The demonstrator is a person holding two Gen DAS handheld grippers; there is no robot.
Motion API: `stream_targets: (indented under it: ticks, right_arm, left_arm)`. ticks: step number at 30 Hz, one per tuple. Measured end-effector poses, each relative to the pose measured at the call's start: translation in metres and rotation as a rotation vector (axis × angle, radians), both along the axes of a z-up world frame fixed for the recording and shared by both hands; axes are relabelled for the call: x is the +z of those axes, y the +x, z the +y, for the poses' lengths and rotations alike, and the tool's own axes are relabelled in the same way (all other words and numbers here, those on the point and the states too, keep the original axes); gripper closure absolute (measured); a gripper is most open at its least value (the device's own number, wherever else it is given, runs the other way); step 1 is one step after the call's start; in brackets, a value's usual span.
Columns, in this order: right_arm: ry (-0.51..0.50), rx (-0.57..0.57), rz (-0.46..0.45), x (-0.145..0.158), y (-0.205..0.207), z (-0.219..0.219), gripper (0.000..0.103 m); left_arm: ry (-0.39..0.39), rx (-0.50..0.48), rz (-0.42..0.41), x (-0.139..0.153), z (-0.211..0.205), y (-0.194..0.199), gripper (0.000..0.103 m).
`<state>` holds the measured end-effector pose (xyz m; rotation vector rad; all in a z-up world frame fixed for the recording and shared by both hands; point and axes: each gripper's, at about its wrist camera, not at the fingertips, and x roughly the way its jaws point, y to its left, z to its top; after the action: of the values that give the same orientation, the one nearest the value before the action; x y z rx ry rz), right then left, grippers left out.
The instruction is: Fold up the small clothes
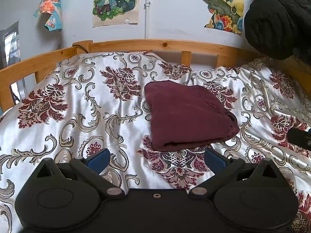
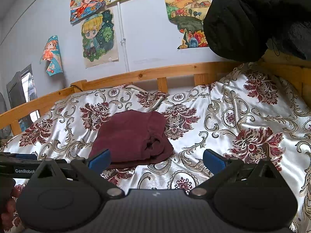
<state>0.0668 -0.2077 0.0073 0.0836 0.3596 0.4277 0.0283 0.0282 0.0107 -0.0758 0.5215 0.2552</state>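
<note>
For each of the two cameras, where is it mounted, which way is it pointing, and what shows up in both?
Left wrist: on the left claw, facing across the bed toward the wall; open blue fingers show, folded maroon garment ahead.
Right wrist: on the right claw, same direction; open fingers and the left claw at the left edge show.
Shared: the garment, bedspread, wooden rail, wall drawings.

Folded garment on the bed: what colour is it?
Plain dark maroon, no pattern; clearest in the left wrist view.
</note>
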Motion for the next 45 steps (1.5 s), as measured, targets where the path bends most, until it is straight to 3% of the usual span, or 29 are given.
stream_targets:
  ticks: [31,36,45]
  right_arm:
    - [0.002,-0.008,0.014,-0.0007,0.0014,-0.0014,0.0]
    - [-0.003,-0.016,0.021,-0.0009,0.0019,-0.0007,0.0]
    - [-0.011,-0.015,0.023,-0.0018,0.0032,0.0009,0.0]
  left_arm:
    - [0.014,-0.02,0.009,-0.001,0.0019,0.0005,0.001]
    - [0.052,0.02,0.042,0.0009,0.0034,0.0023,0.001]
    - [0.088,0.009,0.022,0.0055,0.0024,-0.0025,0.001]
